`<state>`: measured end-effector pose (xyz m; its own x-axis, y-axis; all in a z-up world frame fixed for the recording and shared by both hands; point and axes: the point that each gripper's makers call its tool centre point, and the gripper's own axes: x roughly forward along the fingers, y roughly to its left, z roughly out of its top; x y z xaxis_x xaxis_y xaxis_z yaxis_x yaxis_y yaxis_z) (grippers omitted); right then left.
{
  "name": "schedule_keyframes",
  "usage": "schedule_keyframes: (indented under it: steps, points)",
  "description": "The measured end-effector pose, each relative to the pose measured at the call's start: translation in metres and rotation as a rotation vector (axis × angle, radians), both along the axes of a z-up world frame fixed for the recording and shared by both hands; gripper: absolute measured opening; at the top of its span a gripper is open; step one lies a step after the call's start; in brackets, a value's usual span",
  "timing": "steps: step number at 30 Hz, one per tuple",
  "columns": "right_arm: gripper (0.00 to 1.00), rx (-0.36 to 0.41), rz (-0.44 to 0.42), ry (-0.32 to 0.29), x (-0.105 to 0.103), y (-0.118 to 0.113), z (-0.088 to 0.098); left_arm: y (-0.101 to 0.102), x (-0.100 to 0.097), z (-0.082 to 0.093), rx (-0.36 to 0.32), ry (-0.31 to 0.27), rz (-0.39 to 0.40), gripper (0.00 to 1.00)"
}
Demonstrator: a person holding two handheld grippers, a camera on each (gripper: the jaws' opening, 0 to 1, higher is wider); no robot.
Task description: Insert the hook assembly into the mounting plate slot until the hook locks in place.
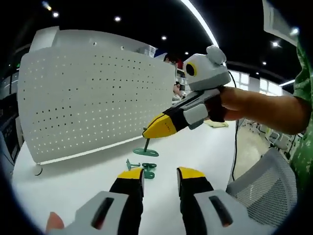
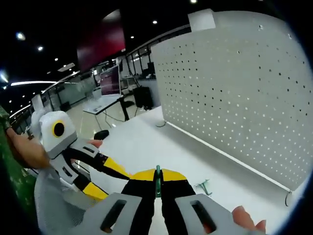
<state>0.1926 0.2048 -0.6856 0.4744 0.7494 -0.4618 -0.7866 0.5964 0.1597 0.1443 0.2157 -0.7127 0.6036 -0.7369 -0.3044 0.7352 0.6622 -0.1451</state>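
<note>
A white pegboard mounting plate (image 1: 98, 103) stands upright on the white table; it also shows in the right gripper view (image 2: 239, 88). My right gripper (image 1: 157, 128) reaches in from the right, shut on a green hook (image 1: 145, 148) that hangs just above the table in front of the board. In its own view the right gripper (image 2: 158, 175) pinches the hook's thin green stem (image 2: 157, 182). My left gripper (image 1: 160, 174) stands open and holds nothing, just behind two loose green hooks (image 1: 146, 169) on the table. It shows at the left of the right gripper view (image 2: 106, 180). Another loose hook (image 2: 203, 186) lies to the right.
A grey mesh chair (image 1: 264, 181) stands off the table's right edge. A person's hand (image 1: 244, 105) holds the right gripper. Desks and a monitor (image 2: 110, 81) stand in the room beyond the table. A thin cable (image 2: 287, 198) hangs at the board's lower corner.
</note>
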Motion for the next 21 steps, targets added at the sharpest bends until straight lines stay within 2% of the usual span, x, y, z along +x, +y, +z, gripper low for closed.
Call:
schedule_keyframes:
  steps: [9,21]
  points:
    - [0.02,0.056,0.0,-0.008,-0.006,0.012,0.007,0.002,0.006,0.001,-0.088,0.074,0.067,0.23]
    - [0.02,0.094,-0.006,0.01,-0.01,0.02,0.002,0.004,0.012,-0.002,-0.107,0.098,0.118,0.17]
